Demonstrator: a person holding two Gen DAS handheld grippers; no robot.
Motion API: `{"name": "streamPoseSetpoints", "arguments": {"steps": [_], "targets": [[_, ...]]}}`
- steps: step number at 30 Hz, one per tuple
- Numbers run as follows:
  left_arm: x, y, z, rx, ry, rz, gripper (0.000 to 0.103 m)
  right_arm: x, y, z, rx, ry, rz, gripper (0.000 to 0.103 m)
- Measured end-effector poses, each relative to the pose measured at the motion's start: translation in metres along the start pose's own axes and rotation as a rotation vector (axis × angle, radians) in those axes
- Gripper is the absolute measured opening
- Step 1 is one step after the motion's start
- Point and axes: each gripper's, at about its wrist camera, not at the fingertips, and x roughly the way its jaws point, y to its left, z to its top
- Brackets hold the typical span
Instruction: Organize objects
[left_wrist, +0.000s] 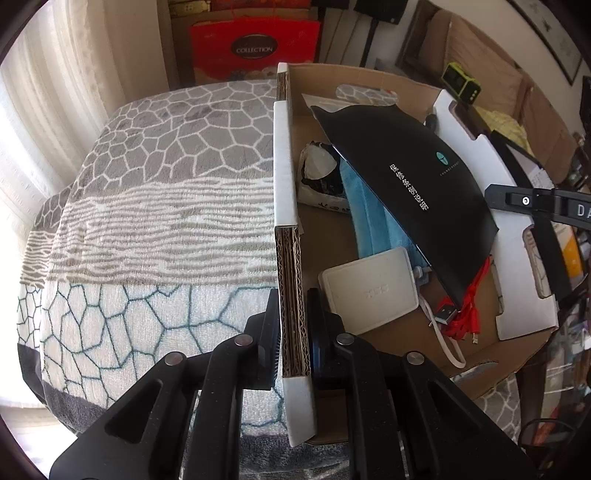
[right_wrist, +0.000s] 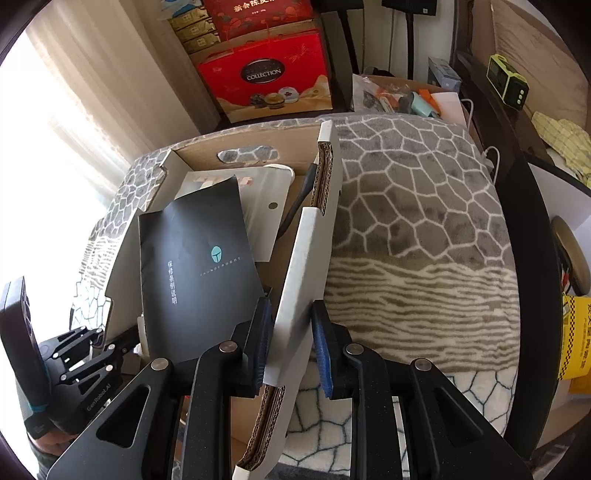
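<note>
**Cardboard box on blanket, held at two walls**

Left hand-held gripper (left_wrist: 293, 332): nearest in the left wrist view, jaws closed tight on the box's left wall (left_wrist: 286, 166), one finger outside and one inside, pads pressing the layered cardboard edge.

Right hand-held gripper (right_wrist: 288, 339): nearest in the right wrist view, jaws narrowly parted and clamped on the box's right wall (right_wrist: 306, 258), blue pads against the white outer face and the inner face.

Cardboard box (left_wrist: 424, 354): open-topped, brown inside, white outside, with a hand-hole in the far wall. It rests on a grey and cream blanket (left_wrist: 155, 192) with a cracked-stone pattern.

Contents, near to far, left wrist view:
- white charger block (left_wrist: 369, 288), lying flat by the near left corner, with a white cable (left_wrist: 448, 349) looping beside it;
- red cable (left_wrist: 469, 310), bundled, with a black USB plug, next to the charger;
- black booklet (left_wrist: 406, 177) with teal logo and white characters, leaning tilted across the middle, over the other items;
- blue cloth (left_wrist: 373, 225), partly under the booklet;
- crumpled dark and white bag (left_wrist: 321, 173), against the left wall;
- white paper sheet (right_wrist: 262, 206), behind the booklet, toward the far wall.

Beyond the box: a red gift box (right_wrist: 266, 81) marked "COLLECTION".
</note>
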Motion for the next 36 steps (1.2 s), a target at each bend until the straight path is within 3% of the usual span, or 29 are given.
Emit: {"name": "streamPoseSetpoints", "arguments": {"steps": [7, 10, 12, 14, 19, 24, 28, 36], "targets": [[-0.002, 0.000, 0.003, -0.002, -0.009, -0.016, 0.013, 0.001, -0.008, -0.007, 0.024, -0.019, 0.016, 0.023], [-0.009, 0.001, 0.001, 0.010, -0.021, 0.027, 0.030, -0.010, -0.005, -0.013, -0.010, -0.073, -0.046, 0.031], [-0.018, 0.001, -0.001, 0.023, -0.052, 0.049, 0.039, -0.018, -0.001, -0.019, -0.027, -0.107, -0.065, 0.045], [-0.029, 0.001, -0.002, 0.025, -0.088, 0.063, 0.052, -0.025, 0.004, -0.024, -0.042, -0.134, -0.088, 0.045], [-0.049, -0.003, -0.003, 0.043, -0.150, 0.098, 0.057, -0.038, 0.020, -0.038, -0.080, -0.204, -0.141, 0.049], [-0.069, -0.006, -0.007, 0.032, -0.198, 0.085, 0.063, -0.047, 0.033, -0.051, -0.116, -0.244, -0.166, 0.050], [-0.085, -0.006, -0.010, 0.008, -0.250, 0.075, 0.084, -0.054, 0.040, -0.062, -0.113, -0.284, -0.167, 0.050], [-0.106, -0.008, -0.016, -0.008, -0.321, 0.087, 0.098, -0.065, 0.046, -0.084, -0.072, -0.377, -0.169, 0.074]]}}
